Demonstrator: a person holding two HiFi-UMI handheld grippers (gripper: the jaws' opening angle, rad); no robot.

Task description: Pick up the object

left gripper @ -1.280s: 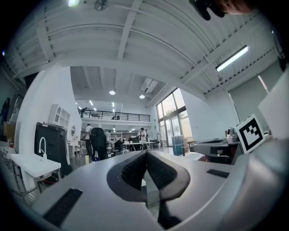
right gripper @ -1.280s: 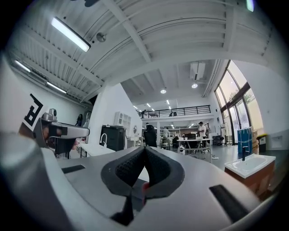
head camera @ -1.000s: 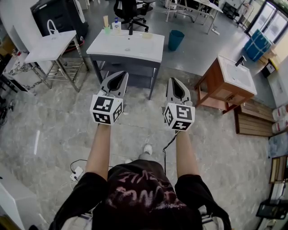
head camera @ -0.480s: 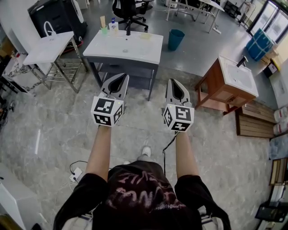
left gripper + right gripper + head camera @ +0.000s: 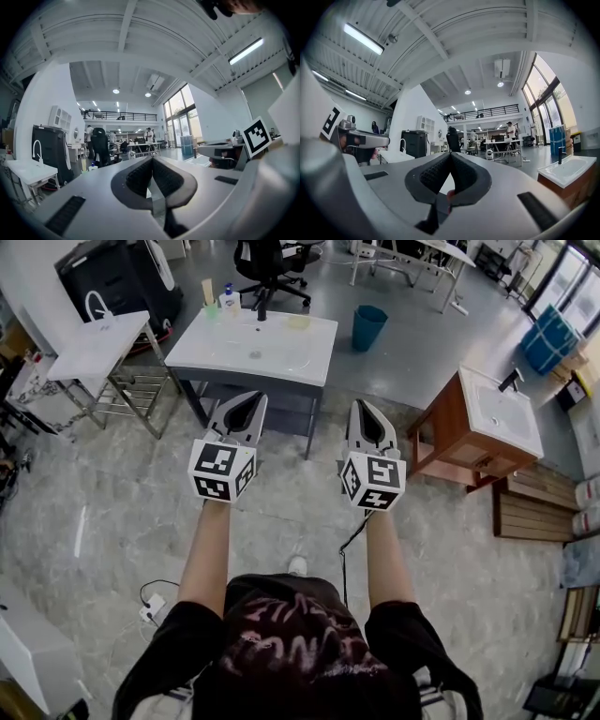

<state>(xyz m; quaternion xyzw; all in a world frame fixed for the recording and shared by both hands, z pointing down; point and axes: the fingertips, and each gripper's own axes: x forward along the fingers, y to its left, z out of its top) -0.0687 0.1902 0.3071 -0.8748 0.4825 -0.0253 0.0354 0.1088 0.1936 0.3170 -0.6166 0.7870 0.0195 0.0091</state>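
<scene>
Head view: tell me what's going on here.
A person stands on a stone-look floor, holding the left gripper and the right gripper out in front. Both have their jaws together with nothing between them, so nothing has been picked up yet. They point toward a white washbasin counter just ahead, with a bottle and other small items along its far edge. A wooden washbasin cabinet stands off to the right.

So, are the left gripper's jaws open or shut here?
Shut: the grey left gripper shows its jaws touching at the tips, nothing between them.
</scene>
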